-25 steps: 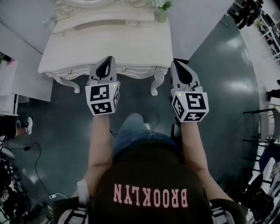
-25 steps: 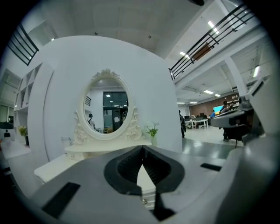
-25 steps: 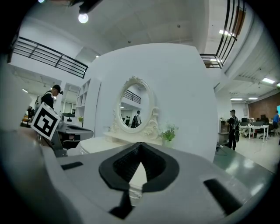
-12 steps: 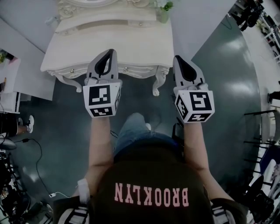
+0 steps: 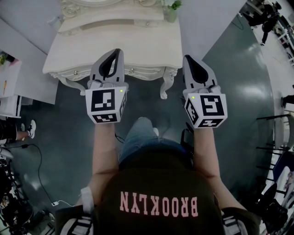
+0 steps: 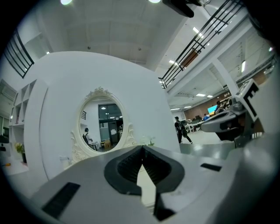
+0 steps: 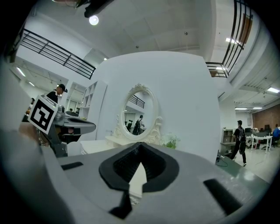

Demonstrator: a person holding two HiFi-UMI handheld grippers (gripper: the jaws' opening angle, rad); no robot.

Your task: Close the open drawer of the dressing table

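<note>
The white dressing table (image 5: 142,50) stands straight ahead of me. Its oval mirror (image 6: 101,127) (image 7: 138,114) rises at the back. A tan strip (image 5: 108,24) runs along the raised back tier above small knobs; I cannot tell whether it is the open drawer. The front drawers with knobs (image 5: 132,71) look flush. My left gripper (image 5: 117,53) (image 6: 142,148) is held level over the table's front edge, shut and empty. My right gripper (image 5: 187,58) (image 7: 139,145) hovers off the table's right front corner, also shut with nothing in it.
A small green plant (image 5: 171,7) stands at the table's back right. A curved table leg (image 5: 163,89) sits between the grippers. White furniture (image 5: 11,92) and floor cables (image 5: 32,156) are at the left, dark racks (image 5: 275,137) at the right. People walk in the background.
Both grippers have risen and look larger in the head view. The left one now overlaps the table's front edge instead of sitting below it. Both stayed shut.
</note>
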